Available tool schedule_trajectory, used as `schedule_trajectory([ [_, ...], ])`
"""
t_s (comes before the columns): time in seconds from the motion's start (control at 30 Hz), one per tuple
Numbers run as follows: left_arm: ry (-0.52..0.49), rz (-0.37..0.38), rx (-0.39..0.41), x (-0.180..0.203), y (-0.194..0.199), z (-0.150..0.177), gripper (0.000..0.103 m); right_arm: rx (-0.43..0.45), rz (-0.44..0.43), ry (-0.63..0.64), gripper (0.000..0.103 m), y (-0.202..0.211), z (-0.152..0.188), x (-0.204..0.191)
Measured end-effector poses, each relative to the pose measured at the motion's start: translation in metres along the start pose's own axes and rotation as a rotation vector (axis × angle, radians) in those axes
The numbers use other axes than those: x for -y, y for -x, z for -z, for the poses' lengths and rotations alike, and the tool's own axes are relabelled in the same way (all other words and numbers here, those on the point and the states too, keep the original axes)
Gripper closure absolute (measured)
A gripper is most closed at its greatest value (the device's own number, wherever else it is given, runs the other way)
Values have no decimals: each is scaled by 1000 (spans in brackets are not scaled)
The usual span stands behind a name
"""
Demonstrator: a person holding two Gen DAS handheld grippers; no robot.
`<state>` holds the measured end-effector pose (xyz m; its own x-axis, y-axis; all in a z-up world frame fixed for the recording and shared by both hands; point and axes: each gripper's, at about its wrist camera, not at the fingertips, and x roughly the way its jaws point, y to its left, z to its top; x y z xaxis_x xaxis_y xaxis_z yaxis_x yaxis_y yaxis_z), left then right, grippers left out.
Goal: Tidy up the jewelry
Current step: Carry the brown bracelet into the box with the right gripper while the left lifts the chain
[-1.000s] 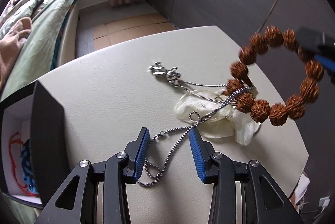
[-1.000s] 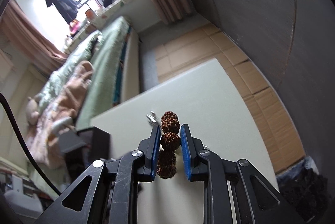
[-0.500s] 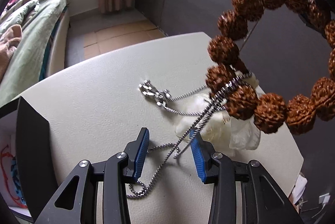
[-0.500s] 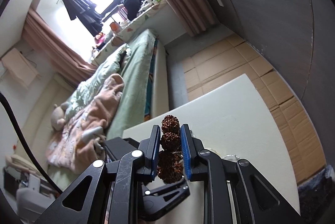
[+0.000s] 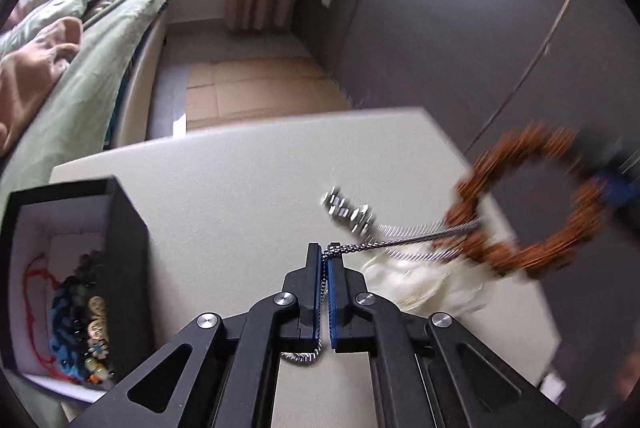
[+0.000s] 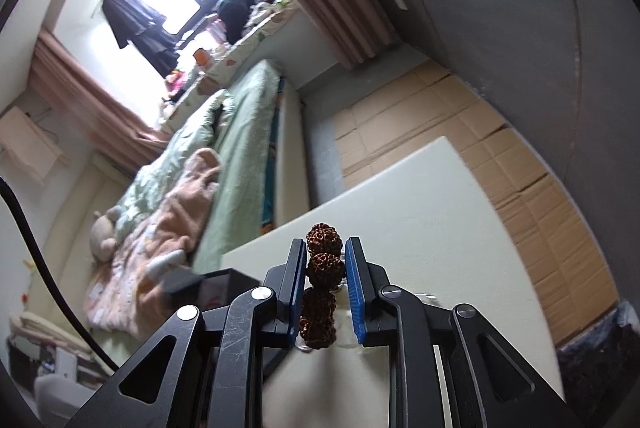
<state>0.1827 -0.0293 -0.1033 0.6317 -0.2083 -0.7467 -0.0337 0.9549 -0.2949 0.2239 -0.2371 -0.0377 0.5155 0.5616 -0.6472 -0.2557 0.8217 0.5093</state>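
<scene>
My left gripper is shut on a twisted silver chain that stretches right, pulled taut, into a brown bead bracelet. The bracelet is blurred and held up above the white table's right side by my right gripper. In the right wrist view my right gripper is shut on the bracelet's knobbly brown beads. The chain's silver clasp hangs just above the table.
A black jewelry box with a white inside stands at the table's left edge and holds several beaded pieces. A crumpled clear plastic bag lies under the chain. A bed lies beyond the table.
My left gripper has shut on the silver chain. The bracelet has dropped lower and moved away to the right, and the chain is now pulled taut between the two grippers.
</scene>
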Motion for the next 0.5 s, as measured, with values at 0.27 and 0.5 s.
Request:
schedule_trajectory([
  [0.27, 33, 148, 183, 15, 68, -13, 101, -138, 84, -39, 82, -44, 15, 15],
  [0.5, 63, 220, 320, 5, 117, -25, 101, -139, 138, -6, 82, -46, 20, 16],
])
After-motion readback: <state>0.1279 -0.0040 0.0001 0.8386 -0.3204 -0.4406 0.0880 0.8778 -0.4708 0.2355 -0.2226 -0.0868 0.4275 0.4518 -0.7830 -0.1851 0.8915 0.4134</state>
